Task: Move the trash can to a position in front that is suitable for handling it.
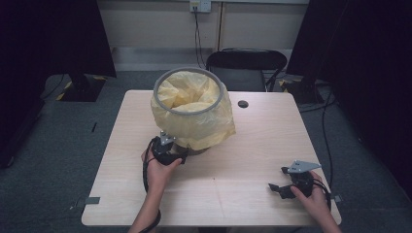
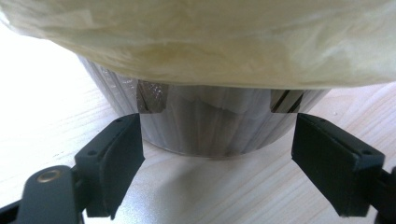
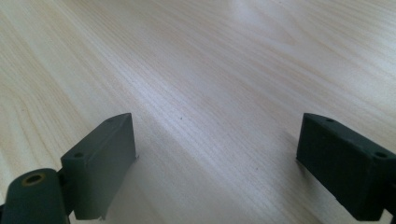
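A round grey bin (image 1: 192, 148) lined with a yellow plastic bag (image 1: 194, 114) stands on the wooden table (image 1: 252, 145), left of centre. The bag's edge folds over the grey rim (image 1: 188, 110) and hangs down the sides. My left gripper (image 1: 182, 155) sits low at the bin's near side, open, its jaws spread before the bare ribbed base (image 2: 210, 123) under the bag's hem (image 2: 210, 70). My right gripper (image 1: 274, 187) rests near the table's front right corner, open, with bare wood (image 3: 210, 93) between its jaws.
A small round cable hole (image 1: 243, 103) lies in the table behind the bin to the right. A black chair (image 1: 245, 65) stands beyond the far edge. Dark stands and cables flank the table on the grey floor.
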Tool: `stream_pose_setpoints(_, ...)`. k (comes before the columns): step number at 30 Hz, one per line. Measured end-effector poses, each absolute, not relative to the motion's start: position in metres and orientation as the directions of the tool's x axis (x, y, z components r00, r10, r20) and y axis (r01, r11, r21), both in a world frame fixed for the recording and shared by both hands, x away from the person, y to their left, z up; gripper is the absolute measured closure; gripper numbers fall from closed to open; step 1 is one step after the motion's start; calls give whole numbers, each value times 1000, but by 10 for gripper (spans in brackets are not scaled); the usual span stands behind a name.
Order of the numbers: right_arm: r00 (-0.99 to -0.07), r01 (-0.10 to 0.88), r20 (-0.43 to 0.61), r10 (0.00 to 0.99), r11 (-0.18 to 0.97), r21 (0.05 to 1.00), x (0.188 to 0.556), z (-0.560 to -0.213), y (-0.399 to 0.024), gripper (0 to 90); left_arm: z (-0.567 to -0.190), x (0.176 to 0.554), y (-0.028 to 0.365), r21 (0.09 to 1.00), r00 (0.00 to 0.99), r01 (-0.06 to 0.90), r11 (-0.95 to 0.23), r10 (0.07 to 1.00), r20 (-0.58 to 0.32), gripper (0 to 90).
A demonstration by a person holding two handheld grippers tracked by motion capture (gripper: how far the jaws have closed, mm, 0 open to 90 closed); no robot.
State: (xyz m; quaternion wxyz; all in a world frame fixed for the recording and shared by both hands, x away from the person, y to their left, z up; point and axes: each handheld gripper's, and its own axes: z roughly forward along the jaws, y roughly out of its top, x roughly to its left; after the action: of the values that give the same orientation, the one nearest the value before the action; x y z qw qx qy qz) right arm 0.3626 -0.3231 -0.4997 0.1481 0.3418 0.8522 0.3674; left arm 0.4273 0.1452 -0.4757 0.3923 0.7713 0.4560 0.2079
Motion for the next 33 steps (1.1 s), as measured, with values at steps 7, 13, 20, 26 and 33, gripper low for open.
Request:
stream_pose_setpoints(7, -723, 474, -2, 691, 497, 727, 363, -500, -323, 106, -478, 424, 151, 781, 520, 553, -290, 853, -51, 172)
stream_pose_setpoints(13, -723, 474, -2, 691, 497, 727, 363, -500, -323, 106, -480, 421, 157, 769, 533, 559, -310, 845, -46, 158)
stream_pose_setpoints(20, -723, 473, -2, 691, 497, 727, 363, -500, -323, 106, -474, 418, 163, 751, 550, 577, -321, 832, -67, 158)
stream_pose_setpoints(26, -723, 473, -2, 691, 497, 727, 363, -500, -323, 106, -469, 414, 172, 739, 560, 586, -332, 825, -73, 158)
stream_pose_setpoints(33, -723, 473, -2, 691, 497, 727, 363, -500, -323, 106, -466, 411, 179, 731, 568, 592, -338, 819, -82, 159)
